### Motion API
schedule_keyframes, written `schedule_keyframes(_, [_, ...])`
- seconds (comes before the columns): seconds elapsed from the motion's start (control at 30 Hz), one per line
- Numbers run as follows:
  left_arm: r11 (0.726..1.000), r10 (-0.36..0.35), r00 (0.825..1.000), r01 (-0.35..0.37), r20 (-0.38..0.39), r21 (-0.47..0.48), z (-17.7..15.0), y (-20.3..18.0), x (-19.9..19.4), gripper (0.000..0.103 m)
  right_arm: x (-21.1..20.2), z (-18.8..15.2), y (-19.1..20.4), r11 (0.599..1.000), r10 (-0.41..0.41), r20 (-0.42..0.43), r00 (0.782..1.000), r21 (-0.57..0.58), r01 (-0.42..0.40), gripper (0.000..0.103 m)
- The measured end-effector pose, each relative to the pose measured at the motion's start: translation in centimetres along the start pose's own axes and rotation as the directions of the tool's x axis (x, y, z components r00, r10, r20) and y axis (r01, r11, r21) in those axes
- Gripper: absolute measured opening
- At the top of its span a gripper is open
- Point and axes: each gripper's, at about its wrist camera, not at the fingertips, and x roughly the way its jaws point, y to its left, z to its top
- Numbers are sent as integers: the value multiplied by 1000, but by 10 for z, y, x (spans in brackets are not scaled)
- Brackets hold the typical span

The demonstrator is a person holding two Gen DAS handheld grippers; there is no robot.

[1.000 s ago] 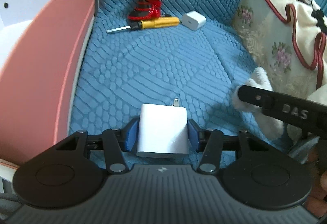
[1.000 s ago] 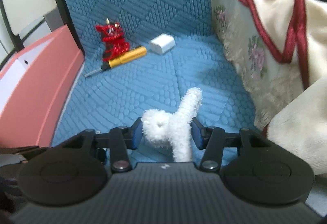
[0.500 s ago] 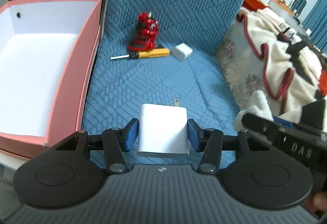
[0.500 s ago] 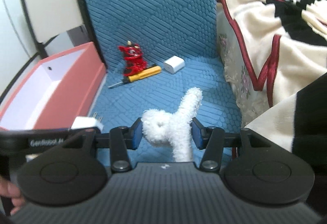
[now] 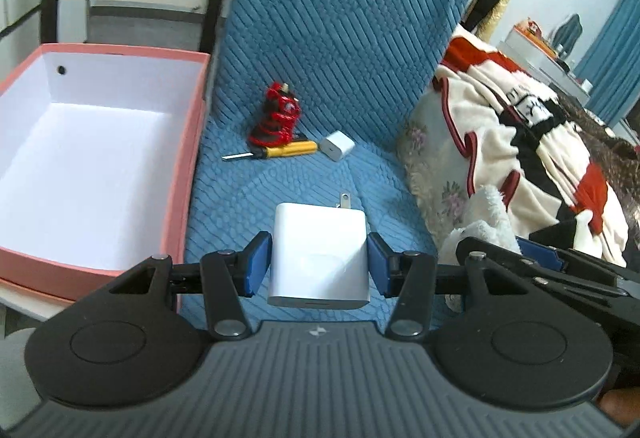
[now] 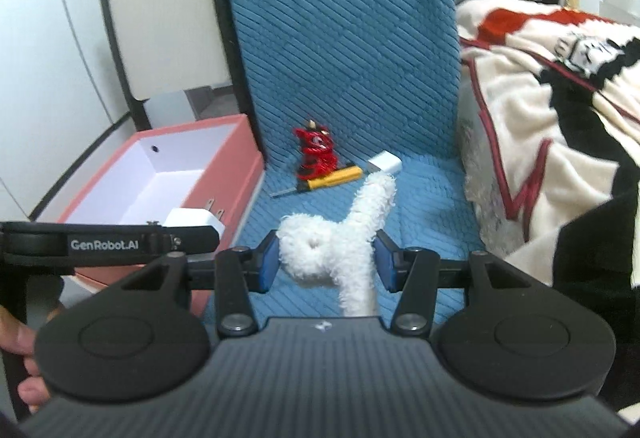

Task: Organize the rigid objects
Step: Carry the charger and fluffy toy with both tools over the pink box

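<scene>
My left gripper (image 5: 318, 265) is shut on a large white charger (image 5: 318, 262), its prongs pointing away, held above the blue seat cushion (image 5: 304, 182). My right gripper (image 6: 325, 261) is shut on a fluffy white plush toy (image 6: 340, 238). The open pink box (image 5: 188, 142) with a white inside stands to the left of the seat. At the back of the seat lie a red figurine (image 5: 277, 116), a yellow-handled screwdriver (image 5: 280, 151) and a small white charger (image 5: 338, 145). In the right wrist view the left gripper (image 6: 188, 228) with its charger hangs beside the box (image 6: 224, 174).
A cream, red and black blanket (image 5: 520, 142) is heaped to the right of the seat. The blue backrest (image 6: 340, 38) rises behind the objects. A white chair back (image 6: 160, 18) stands behind the box. A person's fingers (image 6: 20, 338) show at the lower left.
Both grippers have risen with their loads and tilted, so the seat objects look smaller and farther. The inside of the pink box has come into view.
</scene>
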Motion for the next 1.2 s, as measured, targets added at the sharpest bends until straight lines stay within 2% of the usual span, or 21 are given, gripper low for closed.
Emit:
schedule_keyframes(0.33, [995,76,994,-71,77,-65,16,51,-55,57,4,16,62,989,123,9,992,-82,-122,52])
schedule_keyframes(0.57, [982,157,981,-143,113,-120,24,99,-97,57,11,20,116,963,236,-16,972,-132,-236,51])
schedule_keyframes(0.7, [974,188,975,-170,121,-146,23,126,-109,57,22,24,139,952,262,-34,964,-155,-264,51])
schedule_keyframes(0.9, [964,210,973,-190,97,-188,30,170,-94,57,61,26,165,948,257,-97,962,-170,-270,51])
schedule_keyframes(1.2, [955,209,978,-201,11,-219,45,232,-41,57,128,30,191,956,224,-169,960,-152,-250,51])
